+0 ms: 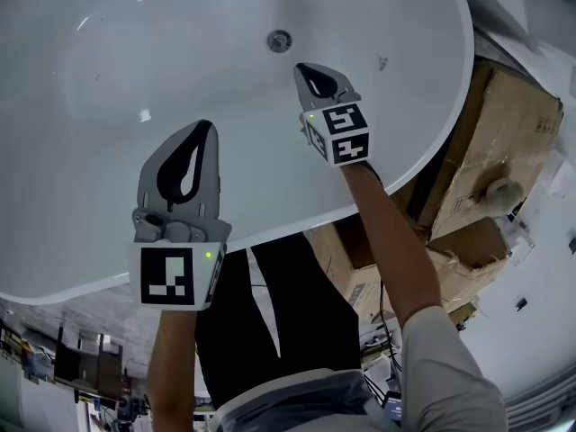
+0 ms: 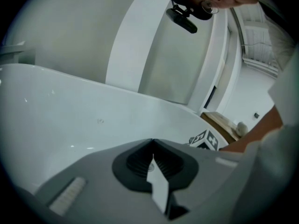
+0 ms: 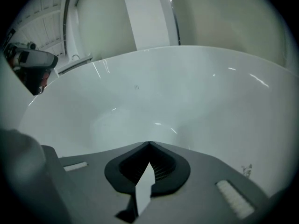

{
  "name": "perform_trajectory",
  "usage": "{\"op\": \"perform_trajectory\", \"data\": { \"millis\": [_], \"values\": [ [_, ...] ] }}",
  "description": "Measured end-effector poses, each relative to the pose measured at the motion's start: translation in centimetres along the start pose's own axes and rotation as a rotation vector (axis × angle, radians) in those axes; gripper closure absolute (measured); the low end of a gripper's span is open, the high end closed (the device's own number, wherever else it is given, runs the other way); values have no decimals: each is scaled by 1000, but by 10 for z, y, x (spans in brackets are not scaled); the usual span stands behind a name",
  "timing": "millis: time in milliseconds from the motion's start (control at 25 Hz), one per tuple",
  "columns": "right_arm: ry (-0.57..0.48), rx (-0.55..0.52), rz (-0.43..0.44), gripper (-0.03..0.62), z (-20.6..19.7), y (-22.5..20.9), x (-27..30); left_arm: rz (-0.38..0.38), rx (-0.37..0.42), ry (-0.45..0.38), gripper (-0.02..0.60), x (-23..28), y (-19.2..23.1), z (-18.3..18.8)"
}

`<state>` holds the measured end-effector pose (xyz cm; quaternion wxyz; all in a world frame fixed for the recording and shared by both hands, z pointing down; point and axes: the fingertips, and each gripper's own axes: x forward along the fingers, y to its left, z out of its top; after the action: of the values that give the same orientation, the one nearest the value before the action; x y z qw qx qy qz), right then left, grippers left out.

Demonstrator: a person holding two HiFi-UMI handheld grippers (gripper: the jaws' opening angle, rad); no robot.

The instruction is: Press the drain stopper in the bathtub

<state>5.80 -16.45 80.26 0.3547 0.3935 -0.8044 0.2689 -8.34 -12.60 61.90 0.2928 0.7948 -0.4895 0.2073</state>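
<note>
A round metal drain stopper (image 1: 279, 40) sits in the floor of the white bathtub (image 1: 108, 70) in the head view. My right gripper (image 1: 306, 67) hangs inside the tub just right of and nearer than the stopper, jaws shut with nothing between them. My left gripper (image 1: 205, 126) is held lower left over the tub's near side, also shut and empty. In the right gripper view the right gripper (image 3: 149, 143) faces the tub's curved white wall (image 3: 187, 92); the stopper is hidden there. In the left gripper view the left gripper (image 2: 152, 140) looks along the tub (image 2: 70, 120).
Cardboard boxes (image 1: 504, 142) stand right of the tub, close to its rim (image 1: 450, 124). The person's dark clothing (image 1: 270, 322) presses against the tub's near edge. The right gripper's marker cube (image 2: 204, 140) shows in the left gripper view.
</note>
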Motion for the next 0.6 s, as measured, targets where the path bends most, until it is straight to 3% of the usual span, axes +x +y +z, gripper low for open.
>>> {"op": "perform_trajectory", "data": {
  "millis": [240,600],
  "values": [
    [47,43,4,600,-29,-4,37,-35,-11,25,581,11,3,-17],
    [101,40,-32,600,-65,-27,89,-20,-1,45,581,34,14,-45]
  ]
}}
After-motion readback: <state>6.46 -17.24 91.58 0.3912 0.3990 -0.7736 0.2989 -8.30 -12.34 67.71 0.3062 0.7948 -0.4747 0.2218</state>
